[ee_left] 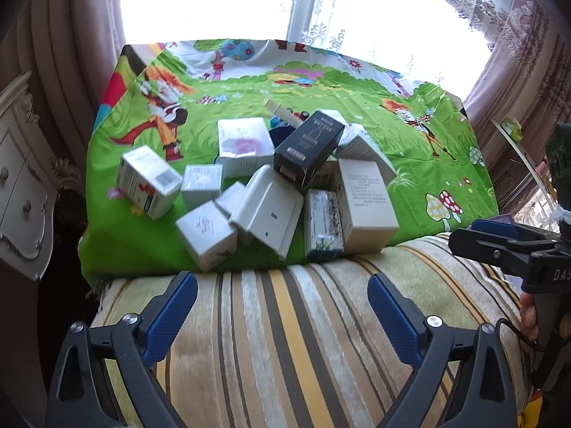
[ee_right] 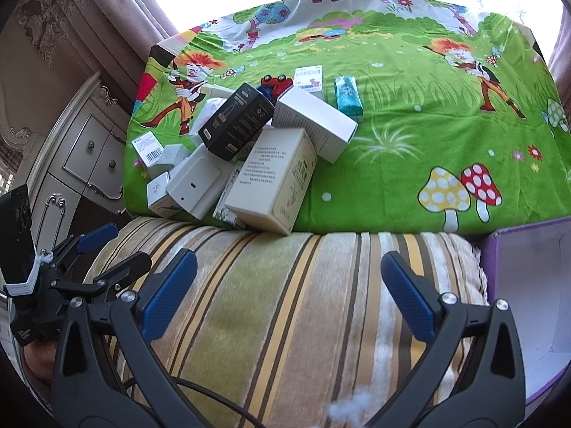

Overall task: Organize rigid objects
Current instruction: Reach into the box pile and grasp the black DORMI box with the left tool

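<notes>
A heap of several small boxes lies on the green cartoon sheet [ee_left: 321, 85]. A black box [ee_left: 308, 148] lies on top, a big beige box [ee_left: 365, 201] at the front right, a white plastic holder [ee_left: 269, 208] at the front. In the right wrist view I see the same black box [ee_right: 237, 123], the beige box [ee_right: 273, 180], and a teal box [ee_right: 349, 98] behind. My left gripper [ee_left: 282, 314] is open and empty over the striped cushion. My right gripper [ee_right: 289, 289] is open and empty too; it also shows at the right edge [ee_left: 499, 239].
A purple-rimmed box [ee_right: 528, 285] stands at the right on the striped cushion [ee_right: 285, 285]. A white carved cabinet [ee_right: 82, 149] stands to the left. Curtains and a bright window are behind.
</notes>
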